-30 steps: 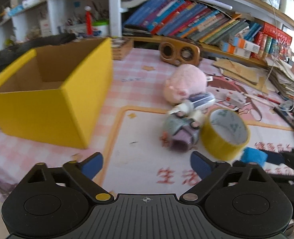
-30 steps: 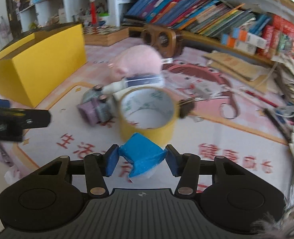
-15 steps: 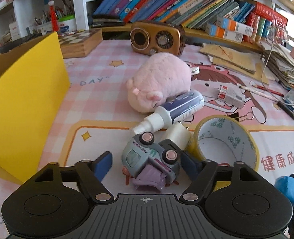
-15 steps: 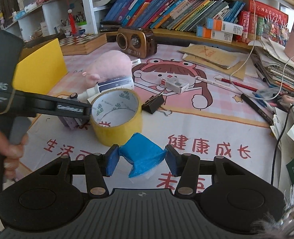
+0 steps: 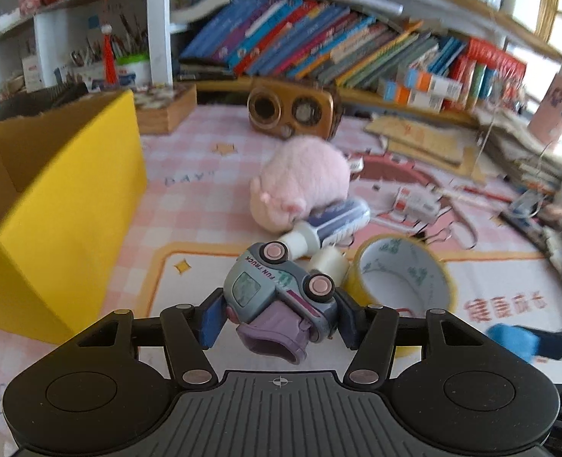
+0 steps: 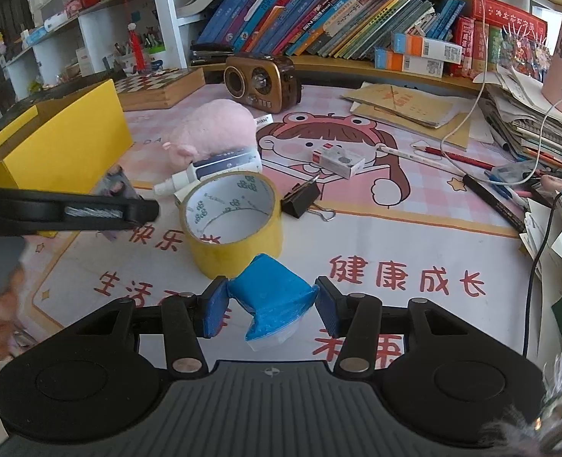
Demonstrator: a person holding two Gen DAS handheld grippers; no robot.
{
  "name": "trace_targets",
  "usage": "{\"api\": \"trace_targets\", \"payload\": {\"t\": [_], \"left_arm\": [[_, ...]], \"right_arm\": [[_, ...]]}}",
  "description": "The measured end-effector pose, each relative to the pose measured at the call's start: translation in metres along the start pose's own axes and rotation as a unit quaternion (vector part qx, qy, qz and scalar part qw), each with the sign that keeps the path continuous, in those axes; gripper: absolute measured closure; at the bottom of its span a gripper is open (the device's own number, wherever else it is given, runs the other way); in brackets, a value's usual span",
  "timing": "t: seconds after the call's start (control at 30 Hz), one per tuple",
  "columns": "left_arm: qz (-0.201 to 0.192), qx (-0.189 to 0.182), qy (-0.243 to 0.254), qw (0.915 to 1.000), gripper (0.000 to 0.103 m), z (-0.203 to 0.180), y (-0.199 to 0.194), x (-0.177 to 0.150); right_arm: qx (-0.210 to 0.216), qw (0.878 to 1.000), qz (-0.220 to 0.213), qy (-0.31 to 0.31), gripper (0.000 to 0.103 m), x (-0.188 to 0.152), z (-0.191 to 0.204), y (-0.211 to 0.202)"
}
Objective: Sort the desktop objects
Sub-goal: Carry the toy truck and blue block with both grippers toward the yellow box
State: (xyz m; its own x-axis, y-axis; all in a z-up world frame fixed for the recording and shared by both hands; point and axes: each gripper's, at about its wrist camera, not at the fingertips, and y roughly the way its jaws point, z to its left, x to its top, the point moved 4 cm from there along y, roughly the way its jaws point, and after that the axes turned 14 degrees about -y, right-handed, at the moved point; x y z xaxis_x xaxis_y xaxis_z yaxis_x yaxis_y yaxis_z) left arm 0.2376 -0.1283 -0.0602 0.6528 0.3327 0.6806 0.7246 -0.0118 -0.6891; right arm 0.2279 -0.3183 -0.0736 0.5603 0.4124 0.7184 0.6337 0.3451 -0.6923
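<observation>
Left tool (image 5: 279, 318) jaws closing on moulded plastic toy truck (image 5: 277, 297) lying wheels-up between blue pads, right tool (image 6: 269, 306) clamped on crumpled blue object (image 6: 271, 301), glossy yellow tape roll (image 6: 235, 224) upright on counter (image 6: 414, 243), open yellow cardboard box (image 5: 52, 205) at left

Tape roll (image 6: 232, 216) before plush (image 6: 214, 129); box (image 6: 58, 139) left; radio (image 6: 261, 82) behind.

Right tongs (image 6: 271, 304) grip a blue object (image 6: 271, 295) near yellow tape (image 6: 233, 224).
</observation>
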Motion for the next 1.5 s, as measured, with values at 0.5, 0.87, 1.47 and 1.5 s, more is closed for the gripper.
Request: {"api": "trace_targets", "payload": {"t": [0.5, 0.87, 1.47, 1.5], "left_arm": [[-0.015, -0.044, 0.006, 0.9989, 0.045, 0.027, -0.085, -0.018], [-0.009, -0.059, -0.005, 0.9982, 0.045, 0.072, -0.124, -0.040], [-0.011, -0.069, -0.010, 0.9975, 0.045, 0.152, -0.173, -0.052], [-0.011, -0.068, -0.012, 0.9975, 0.045, 0.157, -0.175, -0.052]], "right_arm": [[0.007, 1.000, -0.021, 0.008, 0.056, 0.006, 0.037, -0.029], [0.015, 1.000, -0.008, 0.025, 0.056, -0.004, 0.089, -0.048], [0.030, 0.999, -0.020, 0.015, 0.056, -0.002, 0.191, -0.070], [0.031, 0.999, -0.021, 0.014, 0.056, -0.001, 0.196, -0.071]]}}
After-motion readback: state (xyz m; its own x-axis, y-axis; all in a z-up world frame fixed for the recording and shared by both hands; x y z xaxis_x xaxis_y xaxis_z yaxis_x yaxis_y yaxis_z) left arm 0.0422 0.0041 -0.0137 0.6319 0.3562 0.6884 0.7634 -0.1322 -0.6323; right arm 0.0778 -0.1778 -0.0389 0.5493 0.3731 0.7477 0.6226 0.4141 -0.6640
